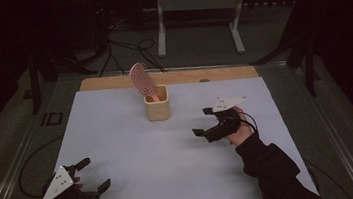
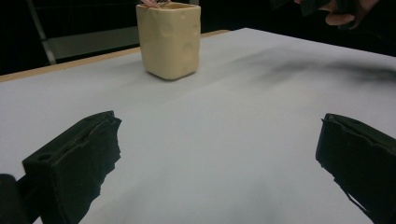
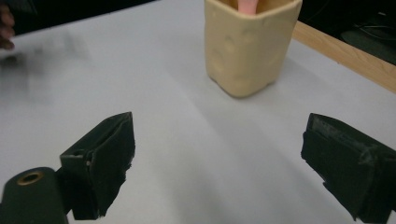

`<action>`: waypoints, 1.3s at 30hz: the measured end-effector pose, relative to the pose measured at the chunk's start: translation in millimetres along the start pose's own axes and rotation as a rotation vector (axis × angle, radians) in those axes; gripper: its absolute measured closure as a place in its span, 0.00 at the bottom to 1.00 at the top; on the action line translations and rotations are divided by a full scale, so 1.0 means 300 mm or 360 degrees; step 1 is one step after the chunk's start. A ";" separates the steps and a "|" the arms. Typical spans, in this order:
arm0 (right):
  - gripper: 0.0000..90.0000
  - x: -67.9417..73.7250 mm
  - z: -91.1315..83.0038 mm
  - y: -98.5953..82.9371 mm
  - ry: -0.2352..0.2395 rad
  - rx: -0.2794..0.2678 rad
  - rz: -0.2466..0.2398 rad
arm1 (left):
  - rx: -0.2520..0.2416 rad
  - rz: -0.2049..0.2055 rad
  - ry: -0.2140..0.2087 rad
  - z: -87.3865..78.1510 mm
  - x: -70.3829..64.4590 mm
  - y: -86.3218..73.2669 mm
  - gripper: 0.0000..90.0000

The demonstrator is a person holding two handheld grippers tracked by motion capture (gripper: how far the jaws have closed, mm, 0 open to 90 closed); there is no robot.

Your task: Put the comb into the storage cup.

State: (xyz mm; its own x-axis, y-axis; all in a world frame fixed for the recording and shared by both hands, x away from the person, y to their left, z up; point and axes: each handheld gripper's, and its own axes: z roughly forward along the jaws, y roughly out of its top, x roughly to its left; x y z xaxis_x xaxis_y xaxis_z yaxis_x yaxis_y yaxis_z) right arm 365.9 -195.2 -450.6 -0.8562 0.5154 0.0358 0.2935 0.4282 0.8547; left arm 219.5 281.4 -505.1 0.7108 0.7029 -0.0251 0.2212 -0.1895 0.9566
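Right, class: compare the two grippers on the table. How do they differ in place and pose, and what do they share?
The left gripper sits at the near left corner of the white sheet, far from the cream cup; the right gripper is farther up the sheet, closer to the cup. The left gripper's jaws point right, the right gripper's point left. Both are black, hand-held, open and holding nothing.

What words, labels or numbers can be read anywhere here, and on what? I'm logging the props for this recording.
No readable text anywhere.
Cup: plain cream sides, only dimples.
Hairbrush standing in the cup: no lettering visible.
White sheet on the table: blank.
Left gripper and right gripper: grey plates show small dots, no letters.
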 end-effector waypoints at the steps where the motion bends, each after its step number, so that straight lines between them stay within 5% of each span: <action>1: 0.11 0.005 -0.005 -0.008 -0.0016 -0.0005 -0.0002 | 0.0000 0.0000 0.0001 -0.001 0.000 0.000 0.00; 20: 0.11 0.060 -0.122 -0.191 -0.0065 0.0025 0.0088 | 0.0001 0.0006 -0.0002 0.001 -0.002 0.001 0.00; 39: 0.11 0.083 -0.219 -0.346 -0.0202 0.0032 0.0163 | 0.0012 0.0010 -0.0002 0.001 -0.003 -0.001 0.00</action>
State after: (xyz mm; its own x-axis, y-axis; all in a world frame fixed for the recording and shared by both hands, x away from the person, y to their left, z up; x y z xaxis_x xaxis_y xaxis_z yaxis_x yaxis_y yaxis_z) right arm 286.3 -275.5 -504.4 -0.7613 0.6461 0.0552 0.3857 0.3829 0.8394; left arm 219.1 280.6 -505.6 0.7132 0.7007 -0.0193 0.2217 -0.1994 0.9545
